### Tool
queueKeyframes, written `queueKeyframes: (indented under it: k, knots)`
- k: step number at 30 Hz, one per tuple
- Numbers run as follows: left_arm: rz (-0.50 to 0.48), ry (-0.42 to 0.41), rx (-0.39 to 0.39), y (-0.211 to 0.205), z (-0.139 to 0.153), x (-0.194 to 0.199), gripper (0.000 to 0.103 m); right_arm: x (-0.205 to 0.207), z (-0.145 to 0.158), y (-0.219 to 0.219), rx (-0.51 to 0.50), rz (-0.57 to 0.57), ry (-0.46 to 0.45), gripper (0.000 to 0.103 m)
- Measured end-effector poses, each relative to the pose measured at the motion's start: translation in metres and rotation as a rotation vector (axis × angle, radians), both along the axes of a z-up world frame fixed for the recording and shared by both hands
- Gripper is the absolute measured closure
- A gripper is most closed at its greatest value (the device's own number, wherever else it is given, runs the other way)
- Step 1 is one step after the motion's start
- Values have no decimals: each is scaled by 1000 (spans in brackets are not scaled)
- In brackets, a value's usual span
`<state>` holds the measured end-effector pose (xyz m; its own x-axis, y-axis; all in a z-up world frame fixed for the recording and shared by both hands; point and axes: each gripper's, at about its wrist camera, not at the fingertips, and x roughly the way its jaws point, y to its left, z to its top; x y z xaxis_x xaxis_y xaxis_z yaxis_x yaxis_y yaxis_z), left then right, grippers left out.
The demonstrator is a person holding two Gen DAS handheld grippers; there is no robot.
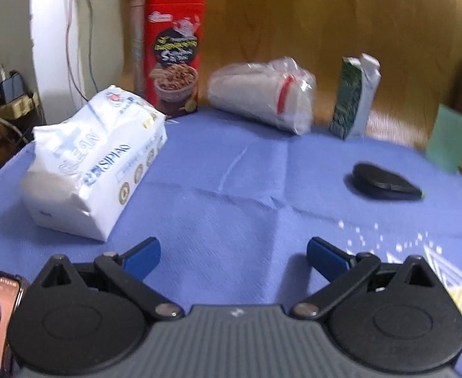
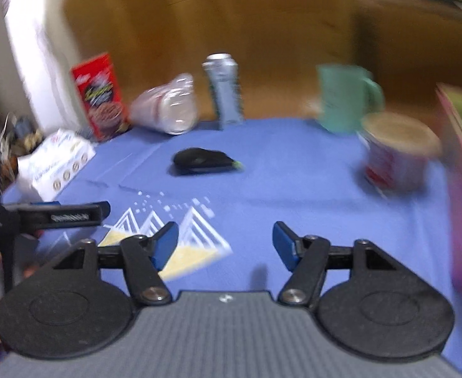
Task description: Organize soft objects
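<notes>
Two hand-held grippers hover low over the tabletop (image 1: 218,170), which is covered with a blue cloth, and neither holds anything. The left hand-held gripper (image 1: 233,256) has its blue-padded jaws spread wide with only bare cloth between them. The right hand-held gripper (image 2: 225,244) is likewise wide and empty, above a white-and-yellow triangle print on the cloth (image 2: 180,236).

The likeliest soft thing to sort is the white plastic-wrapped pack of tissues with blue lettering (image 1: 95,160). In the left wrist view it lies ahead and to the left of the left hand-held gripper, near it but not touching. Its long axis runs diagonally, from the near-left end toward the far-right end by the red printed snack box (image 1: 176,53). In the right wrist view the same pack sits far off to the left edge (image 2: 57,163), beyond the left hand-held gripper's arm, so the left hand is clearly the nearer one.

A clear plastic sleeve of stacked white cups (image 1: 262,94) lies on its side at the back, farther from both hands. A flat black object (image 1: 385,182) lies to the right in the left wrist view.

My judgement is that a grasp on the pack calls for swinging the left jaws leftward and closing across its short width, not along its length. Both views are blurred, so fine contact cannot be read.
</notes>
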<state>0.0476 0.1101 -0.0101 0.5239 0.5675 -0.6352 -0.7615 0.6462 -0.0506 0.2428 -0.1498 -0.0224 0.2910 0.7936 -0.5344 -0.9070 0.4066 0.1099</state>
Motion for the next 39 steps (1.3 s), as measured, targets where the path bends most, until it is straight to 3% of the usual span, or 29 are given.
queueKeyframes:
  k: [6, 10, 12, 15, 16, 22, 27, 30, 34, 39]
  knots:
    - [3, -27, -7, 0, 1, -6, 0, 26, -3, 92, -65, 145, -165, 17]
    - [1, -29, -9, 1, 1, -2, 0, 41, -12, 134, -139, 192, -209, 17]
    - [-1, -31, -10, 1, 1, -2, 0, 44, -19, 142, -174, 217, -182, 24]
    - [-3, -36, -16, 2, 2, -1, 0, 45, -17, 134, -145, 235, -89, 54]
    - [-5, -37, -17, 2, 2, -1, 0, 41, -16, 128, -140, 231, -91, 58]
    - [-23, -53, -21, 1, 2, -2, 0, 13, -17, 78, -130, 204, -102, 59]
    - [-66, -72, -23, -1, 1, -3, 0, -10, -21, 2, -117, 151, -118, 59]
    - [-116, -39, 2, -12, -1, 3, 0, -16, -22, -52, -106, 69, -130, 59]
    - [-219, 5, 64, -48, 0, 16, 1, -21, -28, -118, -89, -77, -169, 59]
    - [-495, -55, -99, -114, 8, 40, 1, -22, -33, -166, -20, -187, -105, 58]
